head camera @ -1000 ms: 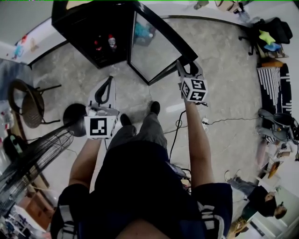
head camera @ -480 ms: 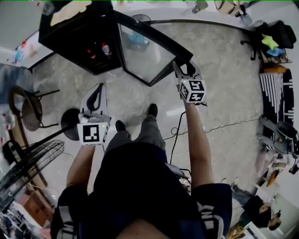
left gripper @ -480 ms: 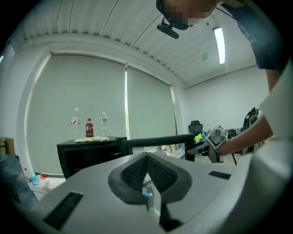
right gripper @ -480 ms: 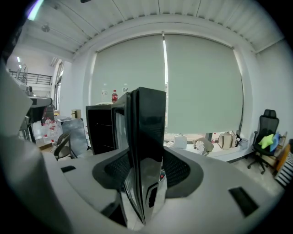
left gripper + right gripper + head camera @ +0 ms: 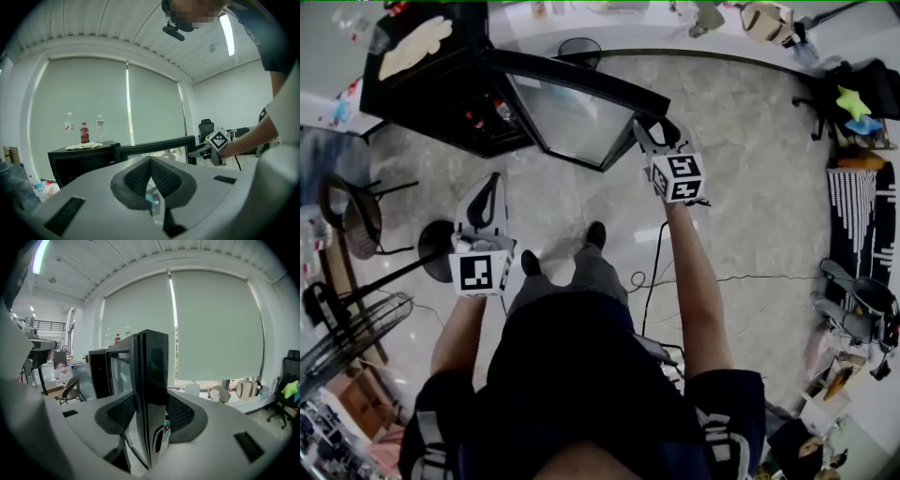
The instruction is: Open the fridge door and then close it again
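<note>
A low black fridge stands on the floor with its glass door swung wide open. My right gripper is at the door's free edge, its jaws closing, with the pads pressing on both faces of the frame. The right gripper view shows the door edge upright between the fingers, and the cabinet stands behind it on the left. My left gripper hangs apart over the floor, left of the door, shut with nothing in it. It looks at the fridge and the right gripper.
Three bottles and a cloth sit on top of the fridge, with bottles inside it. A chair, a fan and its round base stand at the left. A cable runs over the floor by my feet.
The door has swung wider from the cabinet with the right gripper on its edge. Both grippers and my feet have shifted across the floor, and the left gripper stays shut.
</note>
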